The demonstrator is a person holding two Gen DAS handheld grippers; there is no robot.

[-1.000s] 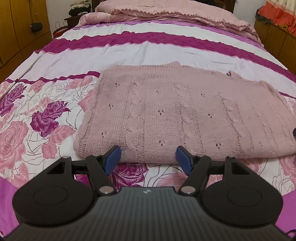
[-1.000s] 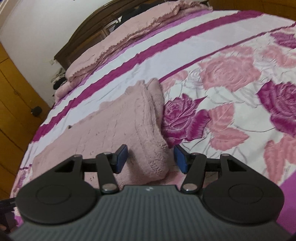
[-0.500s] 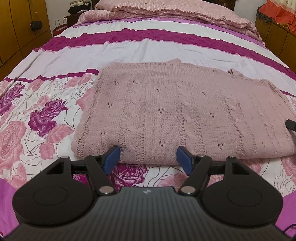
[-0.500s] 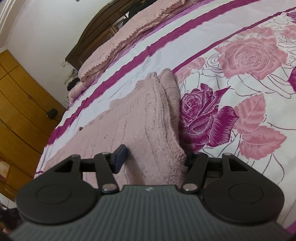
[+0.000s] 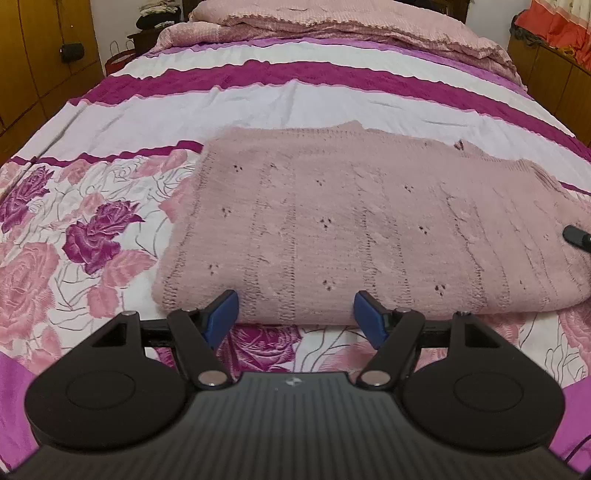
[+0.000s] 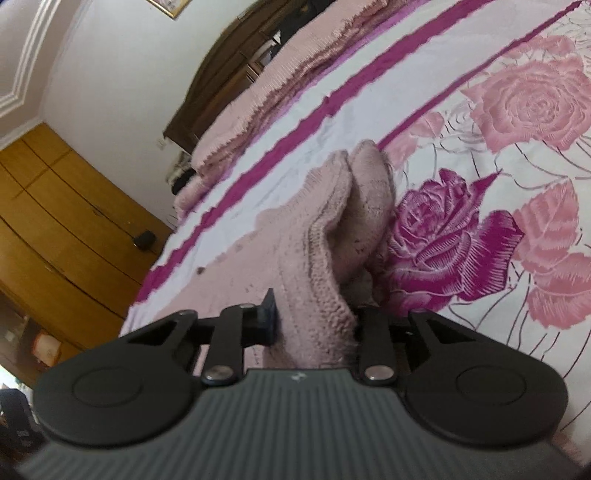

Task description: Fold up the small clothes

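Note:
A folded pink knit sweater [image 5: 362, 229] lies flat on the floral bedspread [image 5: 74, 236]. My left gripper [image 5: 295, 314] is open and empty, its blue pads just short of the sweater's near edge. My right gripper [image 6: 314, 325] is shut on the sweater's right-hand folded edge [image 6: 321, 258], which is raised between the fingers; the right pad is hidden by the knit. A tip of the right gripper shows at the far right of the left wrist view [image 5: 578, 236].
Pink pillows and quilt [image 5: 351, 26] lie at the head of the bed. Wooden wardrobes [image 6: 55, 221] stand on the left, a wooden cabinet [image 5: 554, 66] on the right. A dark headboard [image 6: 236, 66] backs the bed.
My right gripper has closed on the sweater's right edge and tilted, lifting the fold. My left gripper has crept slightly closer to the sweater and stays open.

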